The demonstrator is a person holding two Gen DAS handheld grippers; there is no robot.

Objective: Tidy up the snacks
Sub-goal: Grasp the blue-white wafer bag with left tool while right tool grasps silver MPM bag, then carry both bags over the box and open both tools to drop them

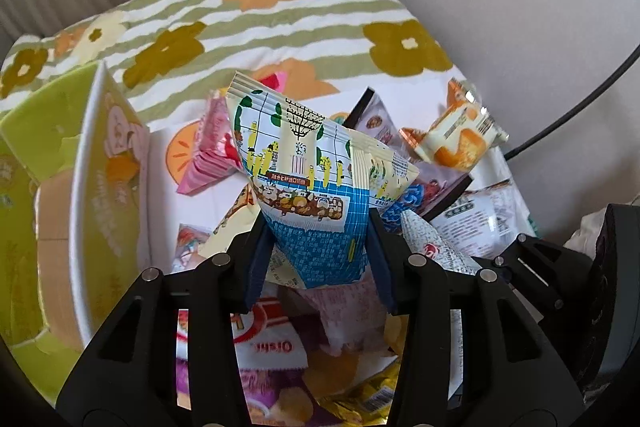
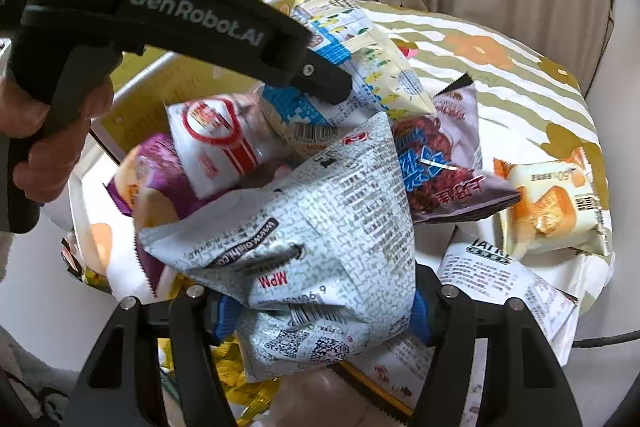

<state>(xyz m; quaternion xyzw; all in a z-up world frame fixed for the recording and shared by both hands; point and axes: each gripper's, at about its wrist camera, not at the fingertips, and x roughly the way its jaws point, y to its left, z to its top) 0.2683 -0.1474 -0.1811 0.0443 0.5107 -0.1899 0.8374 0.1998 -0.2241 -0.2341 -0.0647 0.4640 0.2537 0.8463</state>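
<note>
My left gripper is shut on a cream-and-blue snack bag printed with little yellow figures, which stands up above the heap. In the right wrist view the same bag shows beyond the left gripper's black body, which a hand holds. My right gripper is shut on a crumpled grey printed bag, its blue pads pressing both sides. A corner of that grey bag shows at the right of the left wrist view.
An open yellow-green carton stands at the left. Loose packets lie on the flowered cloth: a pink one, an orange cake packet, a dark purple-brown bag, a white-and-red bag. A black cable runs at the right.
</note>
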